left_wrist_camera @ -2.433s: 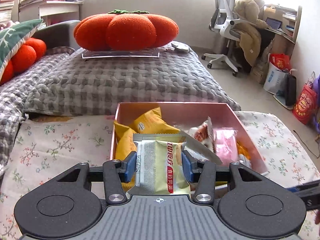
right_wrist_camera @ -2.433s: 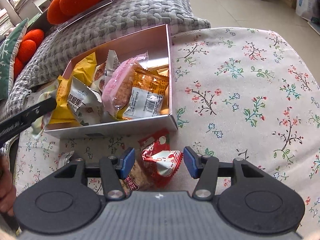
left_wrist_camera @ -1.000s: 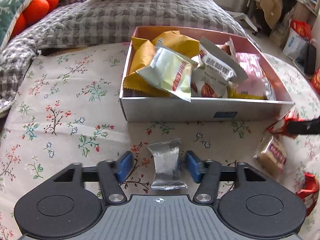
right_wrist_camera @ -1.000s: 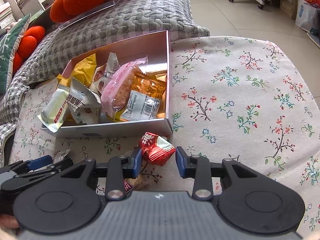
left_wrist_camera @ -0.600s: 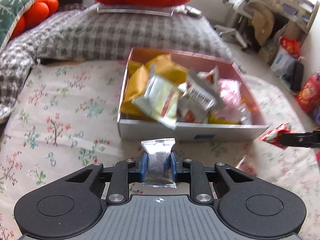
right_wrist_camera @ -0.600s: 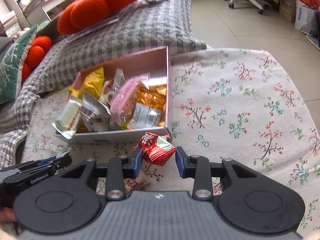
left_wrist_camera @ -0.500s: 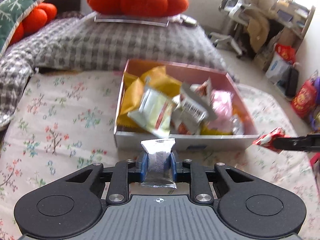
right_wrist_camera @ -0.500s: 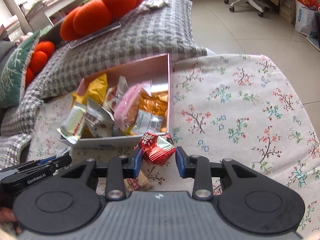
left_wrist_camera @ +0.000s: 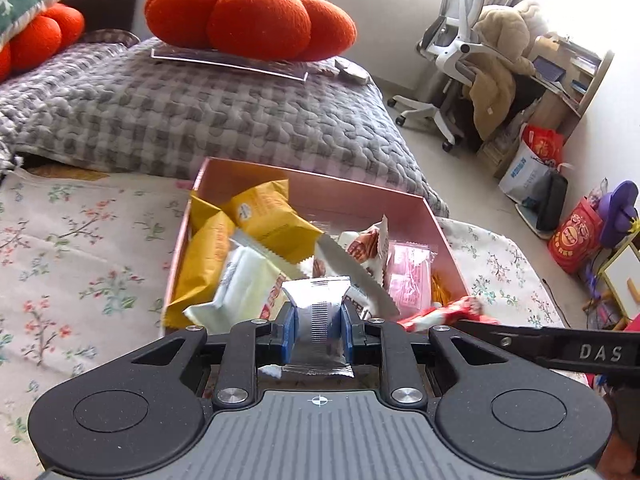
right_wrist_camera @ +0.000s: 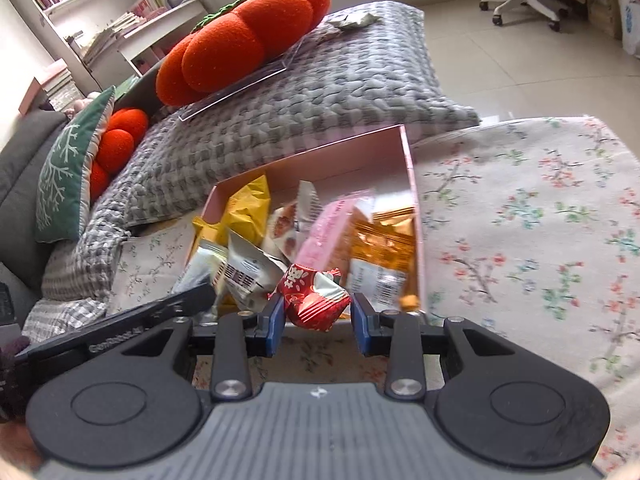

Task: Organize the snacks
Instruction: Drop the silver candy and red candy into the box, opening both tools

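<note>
The left gripper (left_wrist_camera: pixel 318 334) pinches a silver packet (left_wrist_camera: pixel 319 322) between its blue pads, jaws pressed onto its sides. The packet's long axis runs along the fingers, its crimped top end pointing away toward the box (left_wrist_camera: pixel 320 194); its lower end is partly cut off by the gripper body. It hangs over the box's near edge, which is hidden behind the gripper.

The right gripper (right_wrist_camera: pixel 316 314) clamps a red candy (right_wrist_camera: pixel 314 298), jaws partly spread around its bulk. The candy lies crosswise between the pads, twisted ends toward each finger, just at the box's near edge. In the left view only its tip (left_wrist_camera: pixel 440 314) shows beside the other gripper's finger.

The pink box sits on a floral cloth (right_wrist_camera: pixel 540 220) near its far edge, against a grey quilt (left_wrist_camera: pixel 200 112). Inside, yellow packets (left_wrist_camera: pixel 264 216), a pink one (right_wrist_camera: pixel 328 232) and an orange one (right_wrist_camera: pixel 382 240) overlap, hiding the floor. Print on them is too blurred to read.
</note>
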The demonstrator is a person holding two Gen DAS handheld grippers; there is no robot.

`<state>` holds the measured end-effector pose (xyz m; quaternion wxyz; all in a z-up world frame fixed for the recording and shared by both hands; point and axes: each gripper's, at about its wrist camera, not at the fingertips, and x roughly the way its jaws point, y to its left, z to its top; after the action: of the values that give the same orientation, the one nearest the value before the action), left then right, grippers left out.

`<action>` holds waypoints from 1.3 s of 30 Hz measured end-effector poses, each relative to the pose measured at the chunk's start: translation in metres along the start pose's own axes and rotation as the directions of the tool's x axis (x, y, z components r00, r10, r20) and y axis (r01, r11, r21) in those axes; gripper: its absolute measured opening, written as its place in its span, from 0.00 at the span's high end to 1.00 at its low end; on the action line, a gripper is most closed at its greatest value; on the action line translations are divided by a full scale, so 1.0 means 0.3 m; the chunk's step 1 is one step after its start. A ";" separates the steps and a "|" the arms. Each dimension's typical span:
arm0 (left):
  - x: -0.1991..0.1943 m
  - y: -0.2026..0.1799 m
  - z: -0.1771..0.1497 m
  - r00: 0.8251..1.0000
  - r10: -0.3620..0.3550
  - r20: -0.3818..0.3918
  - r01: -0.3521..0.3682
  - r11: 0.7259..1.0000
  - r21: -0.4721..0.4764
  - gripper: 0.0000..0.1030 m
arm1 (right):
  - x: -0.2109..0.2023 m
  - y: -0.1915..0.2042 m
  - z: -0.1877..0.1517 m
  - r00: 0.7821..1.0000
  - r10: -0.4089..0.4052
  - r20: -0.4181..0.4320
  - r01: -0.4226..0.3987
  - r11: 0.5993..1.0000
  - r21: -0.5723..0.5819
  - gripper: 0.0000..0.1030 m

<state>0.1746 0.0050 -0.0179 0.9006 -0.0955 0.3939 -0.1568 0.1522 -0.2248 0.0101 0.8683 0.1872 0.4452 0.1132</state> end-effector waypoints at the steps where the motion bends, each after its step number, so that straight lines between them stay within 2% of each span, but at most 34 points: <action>1: 0.012 -0.003 0.003 1.000 0.001 0.001 -0.001 1.000 0.005 0.80 | 0.006 0.003 0.000 1.000 0.003 -0.002 -0.003 1.000 0.000 0.69; 7: 0.059 0.011 0.018 1.000 0.002 0.020 -0.002 1.000 0.009 0.80 | 0.059 0.033 0.006 1.000 0.010 -0.004 -0.010 1.000 -0.012 0.69; 15: 0.070 0.045 0.040 0.997 0.014 0.081 -0.017 0.999 0.033 0.79 | 0.119 0.075 0.005 1.000 -0.025 0.002 0.025 0.996 -0.082 0.67; 18: 0.053 0.047 0.044 0.994 0.023 0.106 -0.026 0.999 0.031 0.77 | 0.118 0.089 -0.001 0.999 -0.026 0.020 0.028 0.994 -0.107 0.58; 20: 0.037 0.045 0.043 0.993 0.018 0.118 -0.023 0.999 0.043 0.76 | 0.101 0.102 -0.004 0.999 -0.022 0.041 0.028 0.992 -0.127 0.47; 22: 0.025 0.044 0.041 0.991 0.032 0.127 -0.040 0.998 0.057 0.73 | 0.084 0.113 -0.001 0.998 -0.016 0.066 0.025 0.990 -0.142 0.44; 29: -0.012 0.052 0.043 0.989 0.058 0.138 -0.066 0.996 0.052 0.71 | 0.061 0.100 -0.004 0.995 -0.056 0.089 0.069 0.986 -0.150 0.45; 36: -0.062 0.070 0.064 0.986 0.074 0.149 -0.072 0.997 -0.023 0.65 | 0.000 0.065 0.015 0.991 -0.065 0.118 0.078 0.991 -0.111 0.46; 39: -0.091 0.046 0.051 0.985 0.081 0.151 -0.081 0.997 -0.005 0.60 | -0.026 0.052 0.014 0.989 -0.090 0.115 0.102 0.989 -0.103 0.46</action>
<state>0.1713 0.0285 0.0068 0.9337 -0.0904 0.3278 -0.1125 0.1505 -0.2144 0.0249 0.9048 0.1241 0.3984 0.0850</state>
